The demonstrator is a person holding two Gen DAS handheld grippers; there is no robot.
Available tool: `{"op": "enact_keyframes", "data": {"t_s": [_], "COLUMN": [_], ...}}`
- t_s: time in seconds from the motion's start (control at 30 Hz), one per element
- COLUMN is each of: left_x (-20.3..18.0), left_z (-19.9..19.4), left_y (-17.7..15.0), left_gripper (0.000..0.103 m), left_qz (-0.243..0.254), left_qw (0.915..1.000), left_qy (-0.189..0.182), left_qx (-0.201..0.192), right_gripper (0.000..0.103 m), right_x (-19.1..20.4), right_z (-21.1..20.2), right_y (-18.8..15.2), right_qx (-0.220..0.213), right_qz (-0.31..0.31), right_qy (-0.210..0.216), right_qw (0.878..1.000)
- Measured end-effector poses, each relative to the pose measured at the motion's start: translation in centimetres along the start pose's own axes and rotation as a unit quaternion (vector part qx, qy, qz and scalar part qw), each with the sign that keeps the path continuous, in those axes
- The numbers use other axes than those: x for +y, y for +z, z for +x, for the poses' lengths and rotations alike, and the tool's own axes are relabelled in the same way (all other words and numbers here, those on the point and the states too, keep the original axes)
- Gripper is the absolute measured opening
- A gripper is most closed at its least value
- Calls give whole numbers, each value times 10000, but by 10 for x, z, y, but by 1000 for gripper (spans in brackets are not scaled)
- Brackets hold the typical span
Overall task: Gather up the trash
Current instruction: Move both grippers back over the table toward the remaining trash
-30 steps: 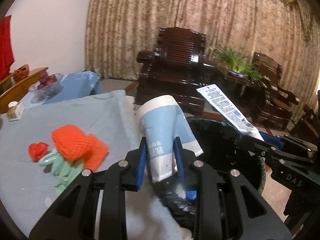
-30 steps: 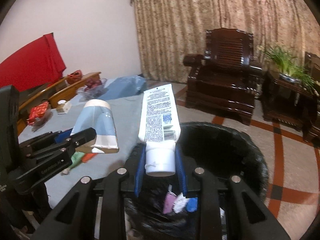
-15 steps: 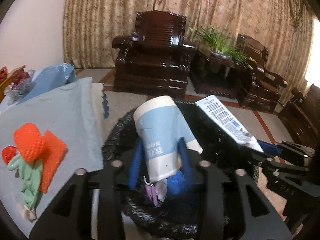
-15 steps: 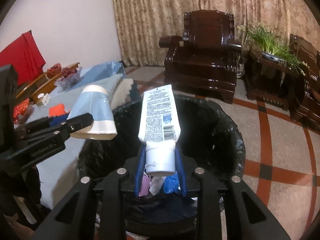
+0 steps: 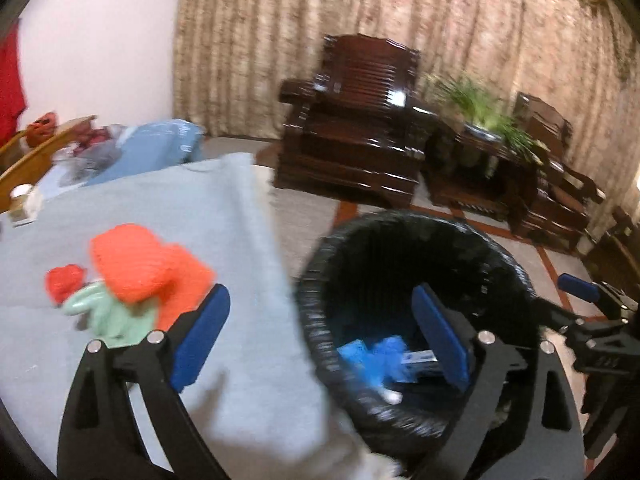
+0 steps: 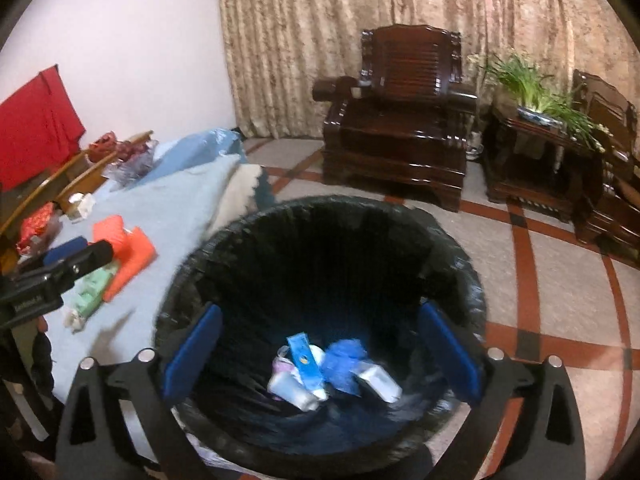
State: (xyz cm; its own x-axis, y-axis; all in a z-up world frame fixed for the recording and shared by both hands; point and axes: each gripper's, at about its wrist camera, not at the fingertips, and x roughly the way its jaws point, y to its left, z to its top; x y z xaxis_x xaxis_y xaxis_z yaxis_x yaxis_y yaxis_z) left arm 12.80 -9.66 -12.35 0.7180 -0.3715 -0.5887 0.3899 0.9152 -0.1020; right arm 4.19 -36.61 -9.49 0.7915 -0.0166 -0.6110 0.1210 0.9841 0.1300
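Observation:
A bin with a black liner (image 6: 320, 204) stands on the floor beside the table; its rim (image 5: 400, 220) also shows in the left wrist view. At its bottom lie a white tube (image 6: 294, 390), a blue tube (image 6: 304, 356), a second white tube (image 6: 380, 384) and a crumpled blue scrap (image 6: 344, 364). My right gripper (image 6: 320, 320) hangs over the bin, jaws opening, nothing between them. My left gripper (image 5: 320, 312) straddles the table edge and the bin rim, jaws also opening and bare. The blue trash (image 5: 380, 356) shows below it.
A table under a pale blue cloth (image 5: 200, 208) carries orange knitted pieces (image 5: 140, 268), a green knitted piece (image 5: 112, 316) and a small red one (image 5: 64, 280). A blue bag (image 5: 160, 144) lies at its far end. A dark wooden armchair (image 6: 400, 120) and a potted plant (image 6: 536, 88) stand behind the bin.
Both grippers opened and let go of their tubes, which now lie in the bin. The left gripper swung back to the left, toward the table edge.

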Motion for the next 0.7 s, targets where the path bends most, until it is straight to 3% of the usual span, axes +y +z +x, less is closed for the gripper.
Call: {"op": "enact_keyframes", "data": {"t_s": [0.2,0.4,0.7], "left_x": [55,111,164], "left_z": [-37,-63,-77], "left_y": [0,-4,-12], "left_gripper": [91,91,91], "left_qz": [-341,-689,-932], "left_qw": [9972,9892,9786], "left_qy": [627,1256,1807], "left_qx": [-229,-322,-329], "right_gripper": [97,97,97], "right_x": [47,102,166], "right_z": [9,26,55], "right_y": [12,20,36], "right_qx": [-70,-68,-159], "right_qz": [-141,-419,-802], "right_qy": [521,958,1300], "right_qw": [9985,9945,9881]}}
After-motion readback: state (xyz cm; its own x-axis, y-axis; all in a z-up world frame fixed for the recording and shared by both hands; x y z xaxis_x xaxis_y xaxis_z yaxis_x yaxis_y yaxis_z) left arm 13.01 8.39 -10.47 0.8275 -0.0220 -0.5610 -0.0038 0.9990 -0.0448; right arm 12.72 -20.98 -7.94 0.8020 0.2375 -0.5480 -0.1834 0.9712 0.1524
